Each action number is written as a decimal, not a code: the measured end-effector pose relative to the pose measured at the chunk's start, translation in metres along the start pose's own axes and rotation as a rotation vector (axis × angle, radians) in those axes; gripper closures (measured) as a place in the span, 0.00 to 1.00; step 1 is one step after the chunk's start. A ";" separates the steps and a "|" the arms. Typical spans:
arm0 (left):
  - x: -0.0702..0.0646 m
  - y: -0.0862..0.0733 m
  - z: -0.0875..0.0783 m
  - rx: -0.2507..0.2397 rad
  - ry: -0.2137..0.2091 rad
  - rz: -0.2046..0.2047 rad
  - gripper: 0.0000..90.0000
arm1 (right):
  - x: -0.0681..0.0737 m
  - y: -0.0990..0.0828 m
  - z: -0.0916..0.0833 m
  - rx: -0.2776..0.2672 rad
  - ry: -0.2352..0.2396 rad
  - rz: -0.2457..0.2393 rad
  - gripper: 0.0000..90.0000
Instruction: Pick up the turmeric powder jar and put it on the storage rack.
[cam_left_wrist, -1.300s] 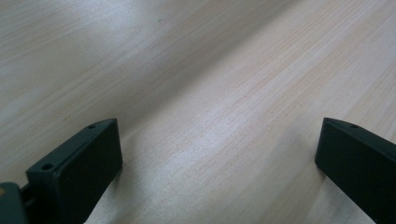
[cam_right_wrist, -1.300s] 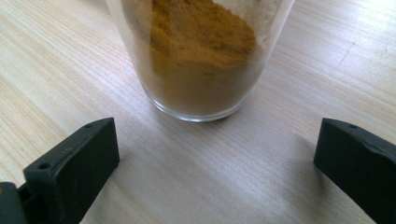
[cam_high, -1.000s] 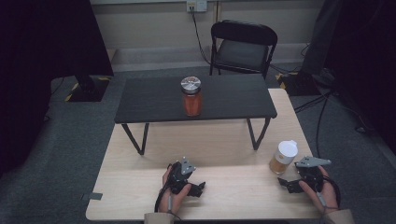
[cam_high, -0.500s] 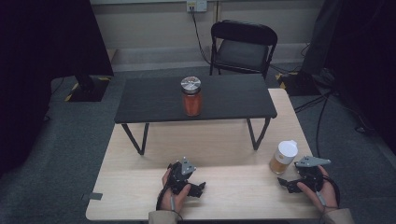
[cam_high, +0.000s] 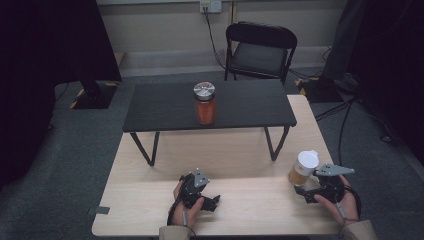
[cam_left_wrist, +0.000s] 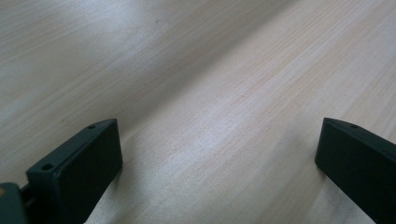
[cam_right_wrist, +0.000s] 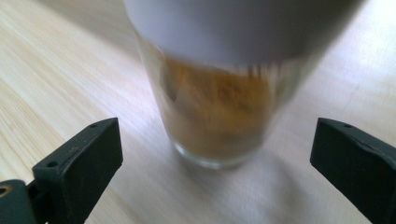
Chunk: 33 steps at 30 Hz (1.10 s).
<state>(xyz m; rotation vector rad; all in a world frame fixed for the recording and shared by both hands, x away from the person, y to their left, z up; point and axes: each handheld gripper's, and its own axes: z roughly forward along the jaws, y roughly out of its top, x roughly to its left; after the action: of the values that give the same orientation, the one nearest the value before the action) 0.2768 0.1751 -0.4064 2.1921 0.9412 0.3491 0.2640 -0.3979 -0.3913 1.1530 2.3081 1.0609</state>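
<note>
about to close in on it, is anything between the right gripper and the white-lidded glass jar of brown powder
Nothing visible. The right gripper is open, and the white-lidded glass jar of brown powder stands just ahead of its jaws on the bare light wooden table, centred on the gap.

Both grippers are black. The left gripper (cam_high: 212, 201) and right gripper (cam_high: 300, 190) each carry a grey three-cornered plate on top. Their jaws are flat black blocks with small screw holes. Tan sleeves (cam_high: 175, 232) cover the wrists.

Pale wood-grain table (cam_high: 240, 150), matt; clear glossy glass jar (cam_right_wrist: 219, 107); tool pads (cam_left_wrist: 79, 168) matt black plastic.
</note>
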 end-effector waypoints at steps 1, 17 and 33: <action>0.000 0.000 0.000 0.000 0.000 0.000 0.00 | 0.001 0.001 0.000 -0.006 -0.002 -0.003 0.02; -0.002 0.000 0.000 0.003 0.007 -0.005 0.00 | -0.008 0.008 0.007 -0.147 0.035 0.042 0.28; -0.004 0.000 0.000 0.000 0.013 -0.015 0.00 | -0.001 0.016 0.003 -0.139 0.021 0.020 0.34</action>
<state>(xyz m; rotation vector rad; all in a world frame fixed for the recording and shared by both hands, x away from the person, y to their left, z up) 0.2738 0.1729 -0.4062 2.1843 0.9638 0.3566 0.2749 -0.3913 -0.3812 1.1177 2.2042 1.2245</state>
